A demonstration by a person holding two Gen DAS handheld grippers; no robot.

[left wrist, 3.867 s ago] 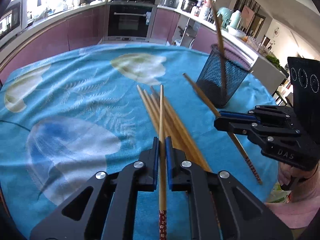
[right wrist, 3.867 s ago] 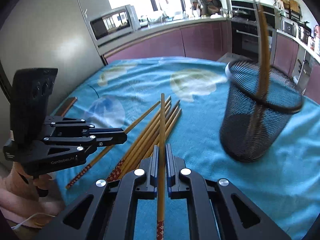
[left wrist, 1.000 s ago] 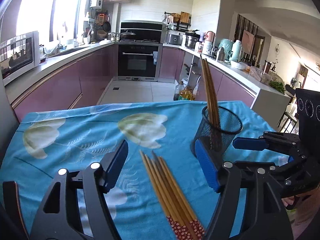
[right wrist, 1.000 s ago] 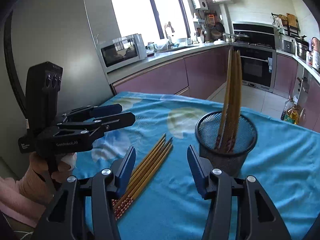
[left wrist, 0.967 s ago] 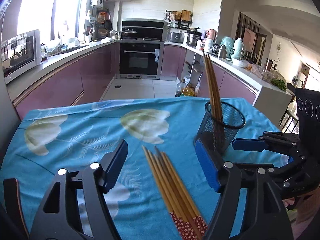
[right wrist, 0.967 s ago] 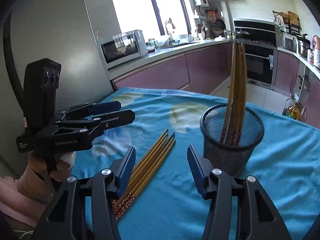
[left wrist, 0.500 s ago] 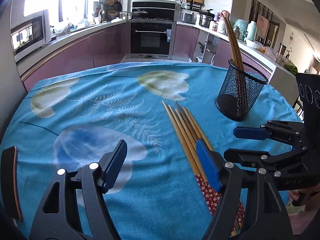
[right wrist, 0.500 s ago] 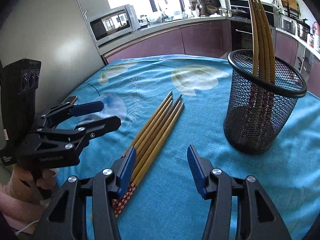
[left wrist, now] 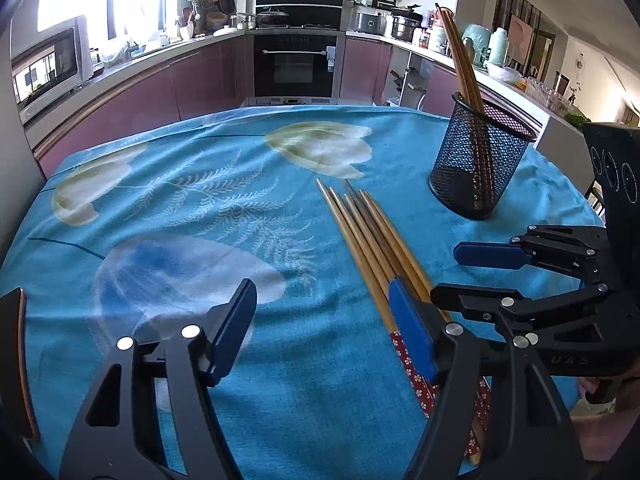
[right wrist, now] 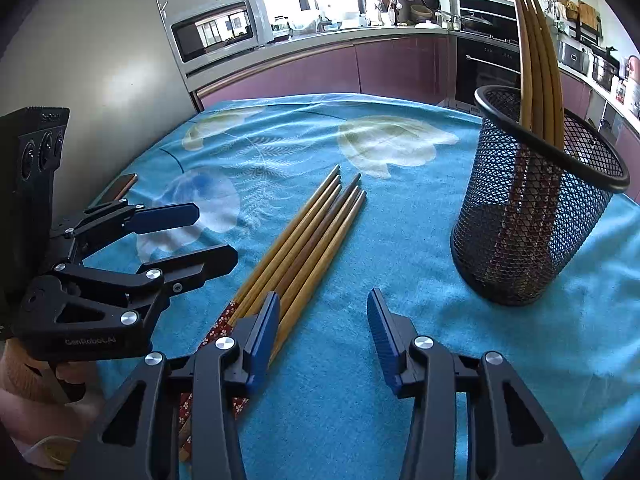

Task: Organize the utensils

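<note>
Slim wooden chopsticks (right wrist: 308,232) (floral-patterned ends) lie beside the mesh cup (right wrist: 532,216).

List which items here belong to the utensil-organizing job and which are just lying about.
Job items: loose chopsticks lying on the cloth; mesh holder; chopsticks in the holder.

Lying about: phone at the table edge; floral tablecloth.

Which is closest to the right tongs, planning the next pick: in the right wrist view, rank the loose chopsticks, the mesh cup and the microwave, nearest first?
1. Loose chopsticks: on the cloth, running under the left finger of the right tongs.
2. Mesh cup: ahead to the right, standing on the cloth with chopsticks in it.
3. Microwave: far back left, beyond the table.
</note>
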